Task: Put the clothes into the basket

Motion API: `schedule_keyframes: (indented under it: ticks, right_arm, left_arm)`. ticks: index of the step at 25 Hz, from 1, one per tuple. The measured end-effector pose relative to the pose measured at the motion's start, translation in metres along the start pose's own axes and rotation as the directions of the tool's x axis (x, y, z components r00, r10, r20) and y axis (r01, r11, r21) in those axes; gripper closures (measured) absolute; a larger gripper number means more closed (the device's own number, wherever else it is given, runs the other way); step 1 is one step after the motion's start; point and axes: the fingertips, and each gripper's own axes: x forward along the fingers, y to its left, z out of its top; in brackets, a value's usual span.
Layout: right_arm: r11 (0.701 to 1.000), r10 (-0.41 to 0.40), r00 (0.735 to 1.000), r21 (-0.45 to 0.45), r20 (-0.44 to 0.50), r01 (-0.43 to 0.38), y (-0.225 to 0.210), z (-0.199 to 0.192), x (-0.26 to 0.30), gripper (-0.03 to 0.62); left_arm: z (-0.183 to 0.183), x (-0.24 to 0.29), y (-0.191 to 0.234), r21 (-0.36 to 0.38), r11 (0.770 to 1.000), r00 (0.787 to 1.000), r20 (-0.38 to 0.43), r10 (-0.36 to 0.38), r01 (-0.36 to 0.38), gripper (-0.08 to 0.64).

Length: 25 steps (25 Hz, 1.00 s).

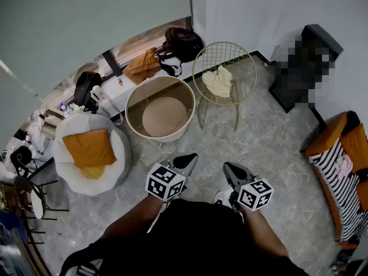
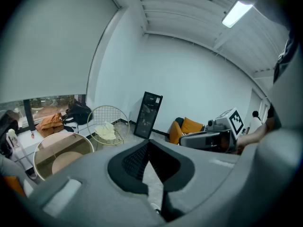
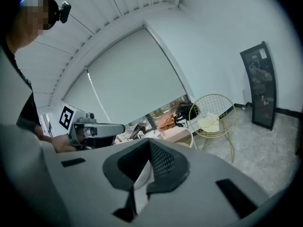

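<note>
**Left gripper [image 1: 190,158] and right gripper [image 1: 228,167] closed on nothing; clothes outside the basket [image 1: 172,138].**

We held both grippers with jaws together over bare floor [image 1: 264,137], with open room toward the basket at 11 o'clock. The cream garment [image 1: 219,80] lay on the wire chair [image 1: 244,68] at 12, just beside the basket's rim, and an orange garment [image 1: 142,65] lay beyond it. Only the head view showed the beanbag [image 1: 118,165] at 9.

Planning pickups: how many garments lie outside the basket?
2: cream one on the wire chair, brown one by the window. The orange piece on the beanbag is unclear; others may be hidden.
</note>
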Motion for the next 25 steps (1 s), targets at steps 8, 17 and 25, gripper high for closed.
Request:
schedule_keyframes:
  ticks: [8,17,25]
  right_arm:
    - [1.000,0.004,1.000,-0.005,-0.005,-0.004,-0.004,0.001,0.001,0.578]
    - [1.000,0.000,1.000,0.020,0.027,0.000,-0.013,0.012,-0.004,0.577]
    - [0.999,0.029,0.998,0.016,0.063,-0.030,-0.026,0.027,-0.013,0.577]
  left_arm:
    - [0.001,0.005,-0.003,-0.001,1.000,1.000,0.003,0.001,-0.001,0.560]
    - [0.004,0.014,-0.009,-0.020,1.000,1.000,0.007,-0.009,0.009,0.560]
    - [0.006,0.034,-0.019,-0.088,0.996,1.000,0.010,-0.017,0.018,0.560]
